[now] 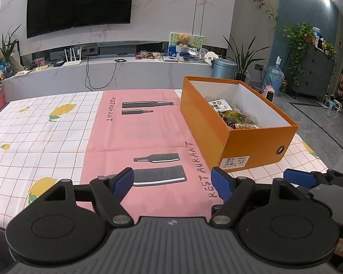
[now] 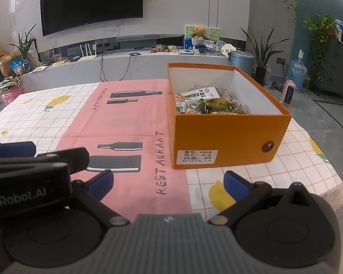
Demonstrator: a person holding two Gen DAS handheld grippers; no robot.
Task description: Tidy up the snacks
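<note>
Orange box (image 2: pixel 226 137) sits far right on the tablecloth (image 1: pixel 45 132), snack packets (image 2: pixel 208 105) already piled inside. Both the left gripper (image 1: pixel 172 182) and right gripper (image 2: pixel 169 182) hover near, jaws wide, empty. Nothing loose remains; sorting looks finished.

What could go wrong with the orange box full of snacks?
1. The orange box sits near the table's right edge, so a bump might push it off.
2. The snack packets lie heaped inside, so grabbing one may drag out another.
3. It stands on a loose pink cloth that could slide.
</note>
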